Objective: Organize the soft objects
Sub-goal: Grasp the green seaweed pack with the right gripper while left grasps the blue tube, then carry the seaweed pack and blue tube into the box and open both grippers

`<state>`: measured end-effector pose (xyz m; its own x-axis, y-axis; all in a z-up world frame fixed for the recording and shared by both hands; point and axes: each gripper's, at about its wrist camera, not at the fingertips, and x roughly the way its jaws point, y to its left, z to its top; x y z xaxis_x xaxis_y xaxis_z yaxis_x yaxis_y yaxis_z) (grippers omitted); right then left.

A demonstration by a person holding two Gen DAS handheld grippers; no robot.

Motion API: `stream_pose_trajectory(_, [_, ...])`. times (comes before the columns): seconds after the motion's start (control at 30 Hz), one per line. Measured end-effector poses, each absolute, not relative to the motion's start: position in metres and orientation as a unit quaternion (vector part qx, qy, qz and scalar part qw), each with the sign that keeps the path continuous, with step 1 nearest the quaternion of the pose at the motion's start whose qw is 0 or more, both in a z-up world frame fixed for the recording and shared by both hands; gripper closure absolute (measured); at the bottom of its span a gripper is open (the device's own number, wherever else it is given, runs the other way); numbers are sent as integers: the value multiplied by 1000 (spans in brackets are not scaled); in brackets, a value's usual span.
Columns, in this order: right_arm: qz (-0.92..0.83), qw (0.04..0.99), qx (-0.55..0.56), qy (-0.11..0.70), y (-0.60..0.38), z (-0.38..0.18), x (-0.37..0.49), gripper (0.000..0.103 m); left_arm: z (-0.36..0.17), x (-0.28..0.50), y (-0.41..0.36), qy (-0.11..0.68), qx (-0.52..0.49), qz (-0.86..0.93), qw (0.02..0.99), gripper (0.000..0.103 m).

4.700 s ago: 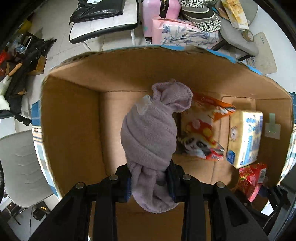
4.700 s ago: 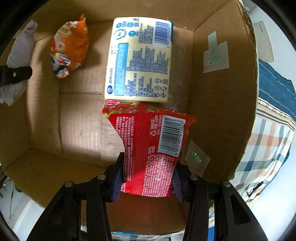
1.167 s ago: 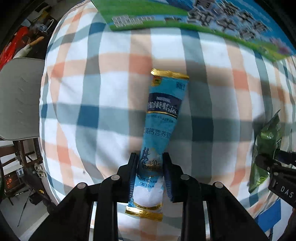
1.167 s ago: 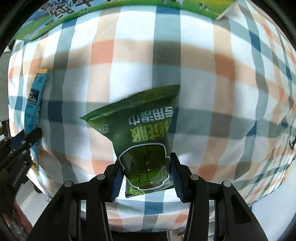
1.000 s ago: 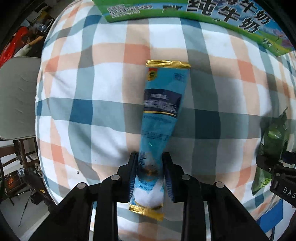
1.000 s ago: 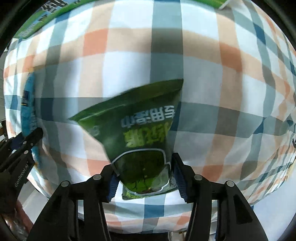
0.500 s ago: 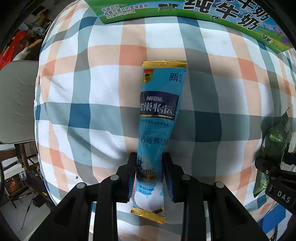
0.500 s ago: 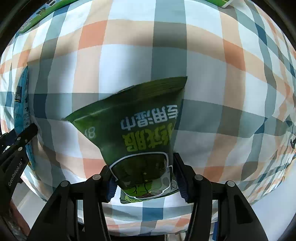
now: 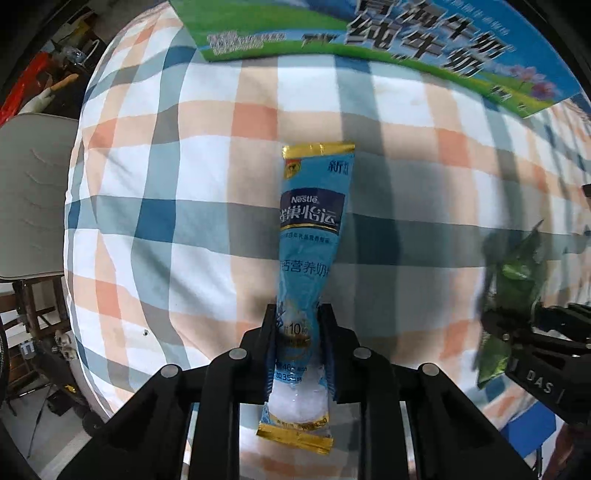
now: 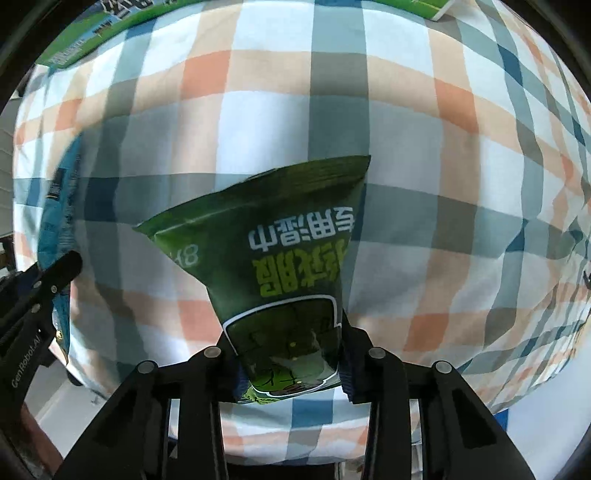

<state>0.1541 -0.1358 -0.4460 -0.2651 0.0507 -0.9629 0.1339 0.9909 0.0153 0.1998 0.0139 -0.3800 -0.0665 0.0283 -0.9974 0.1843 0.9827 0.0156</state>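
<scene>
two grippers each clamp one pouch near its lower seam, so the contents hang clear of the pads. left gripper (image 9: 297,325) is closed on the blue sachet (image 9: 310,236); right gripper (image 10: 286,354) is closed on the green snack bag (image 10: 280,251). both pouches sit over the checked cloth (image 10: 406,122), the sachet left of the bag, probably for transfer to the printed carton (image 9: 369,33) at the cloth's far edge.
</scene>
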Motion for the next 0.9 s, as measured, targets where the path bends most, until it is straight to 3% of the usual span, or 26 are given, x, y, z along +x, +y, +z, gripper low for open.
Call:
stream_pose_trajectory(0.33, [-8,633,103,767,-136,-394,147,65,-328,200,6,702,31,-93,705,85])
stream_pose_trajectory(0.5, [16,663,117,739,-135,-347,161,65,-284,215,-2,675,10,-122,728,92])
stream_pose_trajectory(0.73, [38,706,115,698,-142,-281,199,65,-243,252,2,639,5,-143,756,92])
stream_pose_trajectory(0.8, [37,706,114,698,-146,-278,205,65,-253,262,2,647,-6,-146,748,90])
stream_pose_trajectory(0.9, [29,692,123,710,-150,-297,199,65,-286,256,18,692,-27,-134,709,77])
